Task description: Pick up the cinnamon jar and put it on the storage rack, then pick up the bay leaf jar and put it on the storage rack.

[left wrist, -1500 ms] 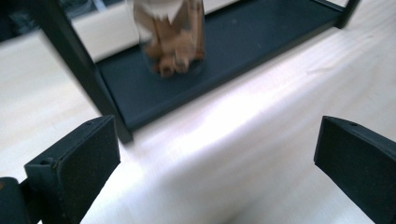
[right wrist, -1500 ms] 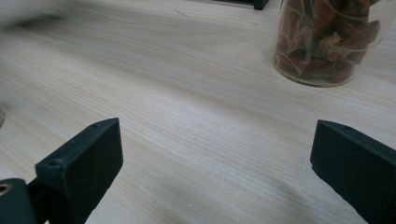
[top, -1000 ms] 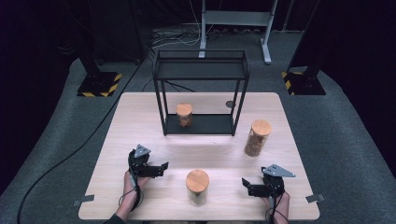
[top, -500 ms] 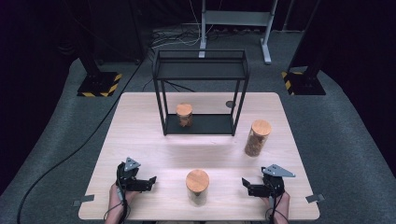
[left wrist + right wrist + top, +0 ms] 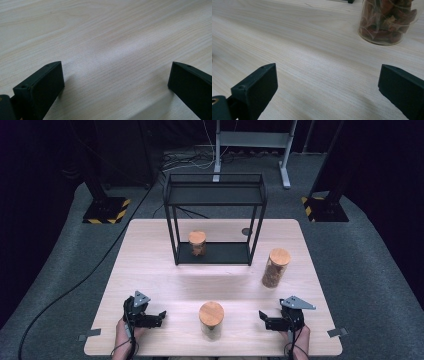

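Both my grippers low over table (image 5: 150, 265), jaws spread, empty. Left gripper (image 5: 159, 316) and right gripper (image 5: 263, 318) flank cork-lidded jar (image 5: 211, 319). Approach level, clamp glass below lid, avoid tipping.

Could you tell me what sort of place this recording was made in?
Probably a lab or studio: a wooden table on grey carpet, stand bases with hazard stripes, loose cables, and a dark backdrop.

light: table (image 5: 150, 270) brightly lit from above, surroundings left dark | shadows: soft, cast beneath rack (image 5: 215, 215) | focus: jaws blurred in both gripper views | glare: mild sheen on wood
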A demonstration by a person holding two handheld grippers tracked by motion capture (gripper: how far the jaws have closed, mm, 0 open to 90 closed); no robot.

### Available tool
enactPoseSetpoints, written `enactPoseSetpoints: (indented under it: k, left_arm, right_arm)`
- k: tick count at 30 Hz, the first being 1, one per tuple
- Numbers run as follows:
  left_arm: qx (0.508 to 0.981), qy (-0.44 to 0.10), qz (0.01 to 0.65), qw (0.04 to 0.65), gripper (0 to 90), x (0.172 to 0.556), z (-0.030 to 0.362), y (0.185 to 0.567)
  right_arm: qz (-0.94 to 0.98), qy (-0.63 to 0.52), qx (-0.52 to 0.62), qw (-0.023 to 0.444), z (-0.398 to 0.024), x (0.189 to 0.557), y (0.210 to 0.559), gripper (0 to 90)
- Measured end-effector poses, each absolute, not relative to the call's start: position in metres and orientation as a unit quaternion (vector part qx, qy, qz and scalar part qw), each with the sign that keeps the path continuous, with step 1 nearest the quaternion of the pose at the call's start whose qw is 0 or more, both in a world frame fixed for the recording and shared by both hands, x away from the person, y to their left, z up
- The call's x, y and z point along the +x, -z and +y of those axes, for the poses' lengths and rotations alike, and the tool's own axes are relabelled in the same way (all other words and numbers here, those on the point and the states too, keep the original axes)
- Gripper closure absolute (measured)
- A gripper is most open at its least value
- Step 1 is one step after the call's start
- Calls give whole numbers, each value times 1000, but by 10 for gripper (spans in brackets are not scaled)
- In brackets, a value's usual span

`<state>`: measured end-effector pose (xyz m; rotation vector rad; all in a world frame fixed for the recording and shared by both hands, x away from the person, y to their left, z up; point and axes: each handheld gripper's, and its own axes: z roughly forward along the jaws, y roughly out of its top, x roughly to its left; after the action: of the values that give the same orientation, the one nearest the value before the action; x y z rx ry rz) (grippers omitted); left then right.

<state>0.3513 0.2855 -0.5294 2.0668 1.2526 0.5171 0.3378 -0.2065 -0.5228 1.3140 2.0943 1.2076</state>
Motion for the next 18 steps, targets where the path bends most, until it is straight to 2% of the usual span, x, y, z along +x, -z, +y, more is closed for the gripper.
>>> enactPoseSetpoints:
  k: [18]
  left_arm:
    - [786,-201,485,327,0,353,285,529]
  right_arm:
    - [746,-427,469,202,-205,337,523,13]
